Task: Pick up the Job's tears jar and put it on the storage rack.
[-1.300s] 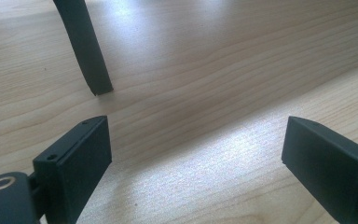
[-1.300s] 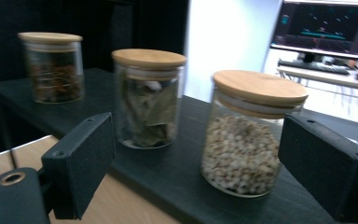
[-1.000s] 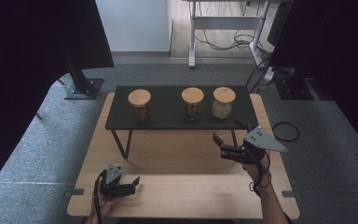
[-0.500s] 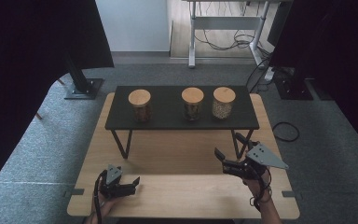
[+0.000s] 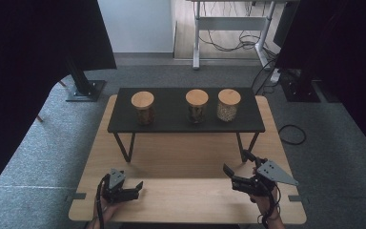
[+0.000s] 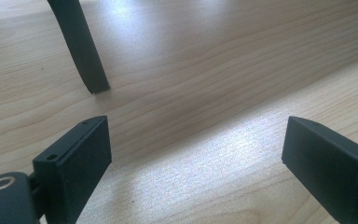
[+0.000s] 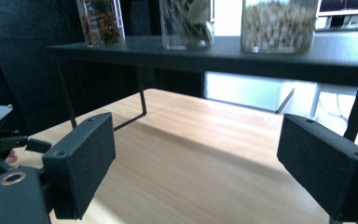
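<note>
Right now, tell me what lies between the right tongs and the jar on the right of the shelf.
In the high view, only bare wooden table and the black shelf's edge separate the right tongs from the jar.

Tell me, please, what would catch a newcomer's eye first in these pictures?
Three clear glass jars with round wooden lids stand in a row on a low black shelf across the far side of the light wooden table. Nearer, the left gripper and right gripper rest open, holding nothing.
</note>
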`<state>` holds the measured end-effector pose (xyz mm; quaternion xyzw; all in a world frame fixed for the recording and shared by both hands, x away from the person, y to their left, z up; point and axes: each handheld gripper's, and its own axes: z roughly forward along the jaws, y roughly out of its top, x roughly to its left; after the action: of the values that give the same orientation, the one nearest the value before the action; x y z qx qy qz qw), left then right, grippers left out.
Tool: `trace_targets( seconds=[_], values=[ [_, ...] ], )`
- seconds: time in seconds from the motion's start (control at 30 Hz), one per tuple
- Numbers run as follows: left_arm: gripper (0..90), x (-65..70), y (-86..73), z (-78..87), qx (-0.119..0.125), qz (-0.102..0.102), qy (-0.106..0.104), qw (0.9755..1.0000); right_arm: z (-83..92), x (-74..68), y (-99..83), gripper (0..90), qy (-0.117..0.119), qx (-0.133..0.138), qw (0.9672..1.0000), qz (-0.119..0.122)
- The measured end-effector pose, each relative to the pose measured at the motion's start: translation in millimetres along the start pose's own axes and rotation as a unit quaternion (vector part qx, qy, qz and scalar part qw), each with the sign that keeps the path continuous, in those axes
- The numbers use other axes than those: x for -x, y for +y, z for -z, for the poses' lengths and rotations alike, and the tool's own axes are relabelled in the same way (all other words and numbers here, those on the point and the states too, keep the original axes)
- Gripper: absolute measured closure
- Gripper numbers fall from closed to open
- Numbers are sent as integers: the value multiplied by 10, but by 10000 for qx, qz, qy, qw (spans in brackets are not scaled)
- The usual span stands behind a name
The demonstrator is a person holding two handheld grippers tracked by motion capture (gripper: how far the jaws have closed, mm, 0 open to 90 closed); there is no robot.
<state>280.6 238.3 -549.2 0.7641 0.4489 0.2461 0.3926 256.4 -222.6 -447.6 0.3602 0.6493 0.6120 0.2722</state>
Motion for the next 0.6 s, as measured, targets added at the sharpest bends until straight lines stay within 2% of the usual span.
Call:
trace_targets(
  seconds=[0.27,0.47,0.6],
  values=[
    [77,6,-1,1,-16,-29,6,10000,14,14,-221,112,3,-225,9996,-173],
    [76,25,-7,9,-25,-100,30,9999,-64,-48,-473,111,18,-595,9980,-211],
    [74,22,-13,17,-24,-93,26,10000,-116,-51,-571,111,-13,-711,9971,-271]
  ],
)
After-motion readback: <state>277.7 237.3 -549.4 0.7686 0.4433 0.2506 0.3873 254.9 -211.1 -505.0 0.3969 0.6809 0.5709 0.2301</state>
